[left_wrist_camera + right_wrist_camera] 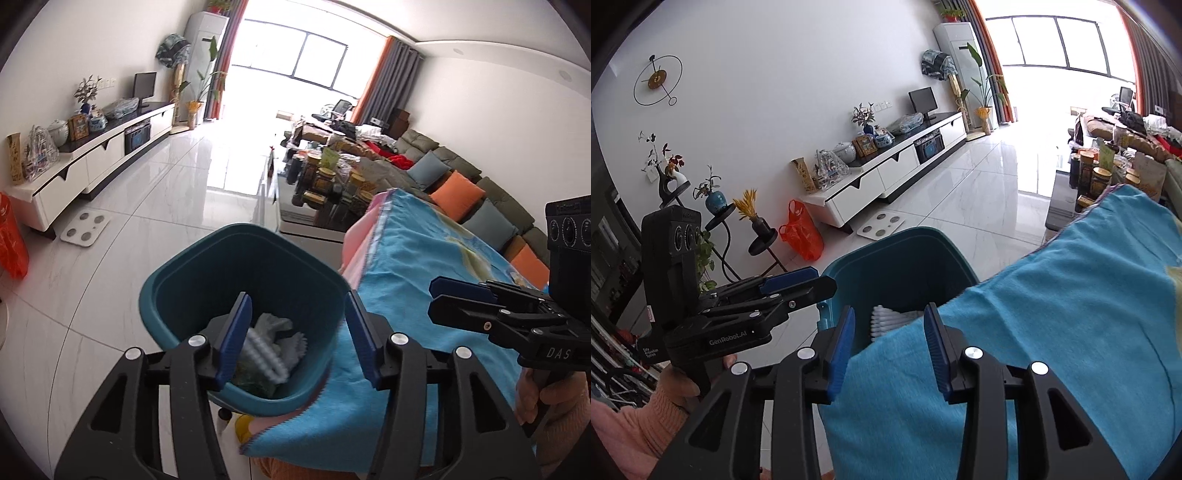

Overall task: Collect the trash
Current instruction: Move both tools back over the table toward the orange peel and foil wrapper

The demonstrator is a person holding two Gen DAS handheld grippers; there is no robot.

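Drop into the teal bin (236,280) looks finished: crumpled wrappers (269,347) lying at its bottom, just beside the blue towel (424,295). Left gripper (299,336) parted, empty, poised over the bin. Right gripper (890,343) part-open, empty, above the towel. Best lift straight clear of the rim, avoiding a snag on the cloth.

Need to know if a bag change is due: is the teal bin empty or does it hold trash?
It holds trash: the teal bin has crumpled pale wrappers lying at its bottom, well below the rim.
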